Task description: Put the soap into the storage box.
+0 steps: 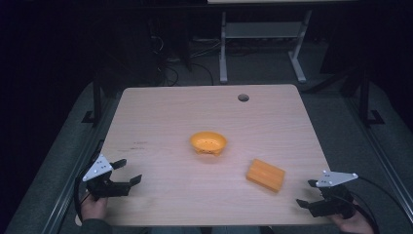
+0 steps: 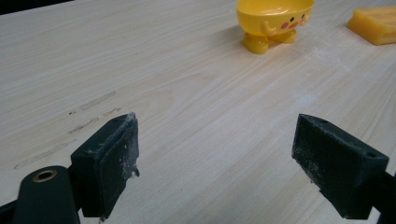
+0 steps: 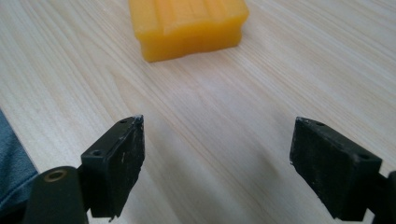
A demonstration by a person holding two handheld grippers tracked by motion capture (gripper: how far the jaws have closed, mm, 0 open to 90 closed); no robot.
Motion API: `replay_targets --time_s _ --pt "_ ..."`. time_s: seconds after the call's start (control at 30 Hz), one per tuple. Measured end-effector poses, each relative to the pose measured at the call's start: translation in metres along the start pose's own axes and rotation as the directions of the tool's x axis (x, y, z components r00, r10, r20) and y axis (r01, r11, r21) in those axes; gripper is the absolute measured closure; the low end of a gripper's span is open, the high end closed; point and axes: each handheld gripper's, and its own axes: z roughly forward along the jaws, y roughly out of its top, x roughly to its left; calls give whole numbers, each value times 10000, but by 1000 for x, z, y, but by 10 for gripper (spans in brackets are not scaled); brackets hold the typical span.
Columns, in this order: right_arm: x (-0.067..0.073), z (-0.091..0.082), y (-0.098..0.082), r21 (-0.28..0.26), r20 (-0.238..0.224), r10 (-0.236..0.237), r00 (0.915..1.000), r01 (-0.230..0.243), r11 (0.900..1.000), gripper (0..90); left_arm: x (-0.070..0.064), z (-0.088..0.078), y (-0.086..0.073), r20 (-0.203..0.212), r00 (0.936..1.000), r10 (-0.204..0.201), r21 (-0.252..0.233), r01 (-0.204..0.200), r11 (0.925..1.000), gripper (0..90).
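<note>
High view: a light wooden table (image 1: 160, 117) carries 2 objects. A yellow bowl (image 1: 208, 143) stands near the table's centre; an orange block (image 1: 265, 175) lies to its right and nearer the person, well apart from the bowl. The left gripper (image 1: 127, 172) is held low at the near-left corner of the table, its 2 jaws spread wide with nothing between them, pointing toward the table's middle. The right gripper (image 1: 307, 193) is held at the near-right corner, jaws likewise spread wide and empty, near the orange block but not touching it. A person's hand grips each tool at the bottom edge.

Left gripper view: the yellow bowl (image 2: 274, 21) stands upright on 2 short feet, with pink cheek spots painted on its side, far ahead of the wide jaws; the orange block (image 2: 376, 24) appears at the upper right.

Right gripper view: the orange block (image 3: 189, 25), ridged on top, lies flat on the table ahead of the wide, empty jaws, apart from both.
</note>
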Motion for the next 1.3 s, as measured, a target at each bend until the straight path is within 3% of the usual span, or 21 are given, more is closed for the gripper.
replay_targets --time_s 0.17,0.57,0.9,1.3 --pt "0 1 3 98 -111 55 9999 -54 9999 166 0 -1 0 -21 10000 -31 -33 31 10000 143" --pt "1 2 27 410 -394 -407 9984 423 9983 157 0 0 0 17 10000 -20 -26 20 10000 143" --pt "2 2 44 568 -529 -458 9975 488 9972 143 1 -1 -1 -32 10000 -25 -22 25 10000 143" --pt "6 13 69 802 -748 -1007 9921 1067 9911 143 1 -1 -1 -57 9998 -183 -189 182 9997 143"
